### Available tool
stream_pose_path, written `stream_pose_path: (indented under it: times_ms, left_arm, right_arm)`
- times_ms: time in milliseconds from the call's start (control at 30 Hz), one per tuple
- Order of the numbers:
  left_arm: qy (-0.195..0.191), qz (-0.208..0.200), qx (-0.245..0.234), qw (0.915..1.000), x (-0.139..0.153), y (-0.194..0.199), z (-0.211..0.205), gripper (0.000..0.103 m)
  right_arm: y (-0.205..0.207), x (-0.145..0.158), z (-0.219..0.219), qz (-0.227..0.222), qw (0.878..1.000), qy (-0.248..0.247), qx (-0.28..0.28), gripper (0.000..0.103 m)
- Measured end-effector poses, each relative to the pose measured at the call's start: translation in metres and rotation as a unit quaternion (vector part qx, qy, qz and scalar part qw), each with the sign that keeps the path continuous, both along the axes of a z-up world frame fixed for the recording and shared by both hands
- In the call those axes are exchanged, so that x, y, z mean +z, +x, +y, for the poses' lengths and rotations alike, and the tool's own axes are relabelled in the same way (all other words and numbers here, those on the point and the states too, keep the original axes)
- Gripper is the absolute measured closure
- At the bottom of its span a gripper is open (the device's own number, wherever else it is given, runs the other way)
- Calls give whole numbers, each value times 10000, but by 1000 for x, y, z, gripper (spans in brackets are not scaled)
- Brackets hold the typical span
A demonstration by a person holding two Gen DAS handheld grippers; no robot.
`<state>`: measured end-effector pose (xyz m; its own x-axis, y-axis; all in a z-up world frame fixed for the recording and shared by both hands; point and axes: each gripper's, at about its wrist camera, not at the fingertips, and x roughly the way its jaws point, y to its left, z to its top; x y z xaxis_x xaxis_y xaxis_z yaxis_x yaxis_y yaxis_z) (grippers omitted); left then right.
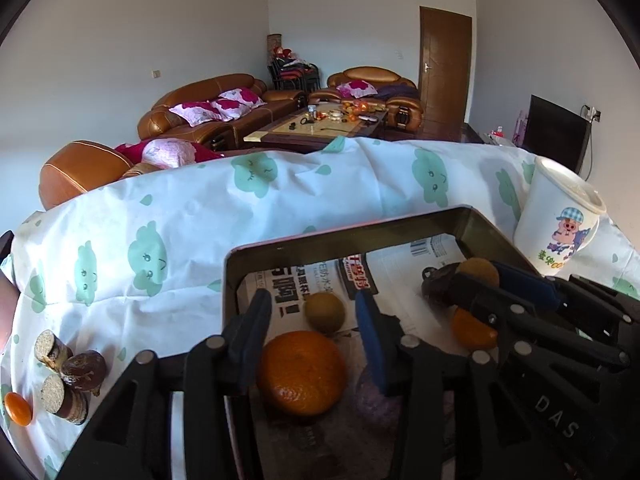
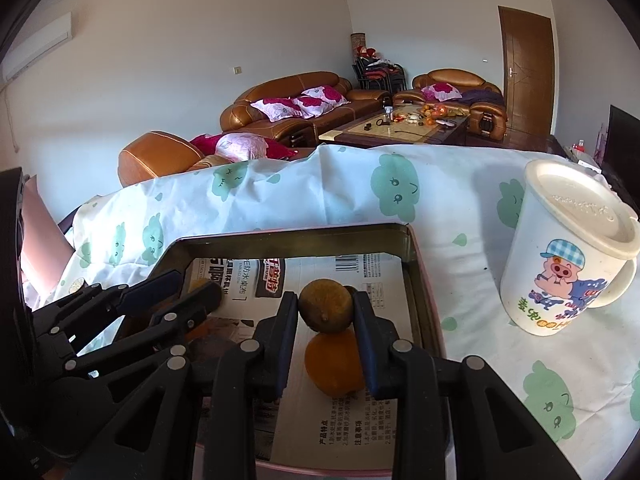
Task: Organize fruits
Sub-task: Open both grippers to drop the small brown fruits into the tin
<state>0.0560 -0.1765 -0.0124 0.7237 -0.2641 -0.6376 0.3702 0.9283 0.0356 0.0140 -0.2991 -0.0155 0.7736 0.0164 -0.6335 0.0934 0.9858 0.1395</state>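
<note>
Fruit is gathered in a metal tray (image 1: 472,220) lined with printed paper, set on a cloud-patterned tablecloth (image 1: 160,248). The left gripper (image 1: 316,328) is held open over the tray, an orange (image 1: 302,372) lying between its fingers. The right gripper (image 2: 326,320) is closed on a brown-green fruit (image 2: 325,307), with another orange (image 2: 334,364) directly below. A lidded cartoon mug (image 2: 568,248) is placed beside the tray. A small orange (image 1: 18,409) and cut cane pieces (image 1: 68,372) are left on the cloth.

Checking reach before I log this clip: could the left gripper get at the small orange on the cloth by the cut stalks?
Probably yes. The left gripper is open over the tray, and the small orange lies exposed on the cloth, stalks beside it.
</note>
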Motion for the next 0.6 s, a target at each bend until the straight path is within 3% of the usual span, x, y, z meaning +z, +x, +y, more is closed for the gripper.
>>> stream_pose_path:
  times_ms: [233, 267, 300, 367, 467, 600]
  left_arm:
    - [-132, -578, 366, 9976, 16, -15, 18, 11]
    - [-173, -613, 381, 9972, 18, -16, 21, 7]
    - [-230, -635, 384, 9970, 20, -17, 23, 0]
    - [-305, -697, 401, 9963, 22, -20, 27, 0]
    - [-265, -759, 373, 9961, 23, -25, 33, 0]
    - [-169, -862, 525, 9947, 22, -29, 41, 0]
  right_arm:
    - [-13, 14, -11, -490, 9982, 280, -194, 64]
    - [-16, 17, -13, -591, 9975, 299, -256, 58]
    - [-19, 19, -14, -709, 9965, 321, -309, 45]
    - [-26, 25, -17, -988, 9936, 364, -419, 25]
    - [-36, 33, -17, -1375, 9887, 363, -481, 24]
    - [-39, 33, -13, -1484, 9868, 172, -619, 23]
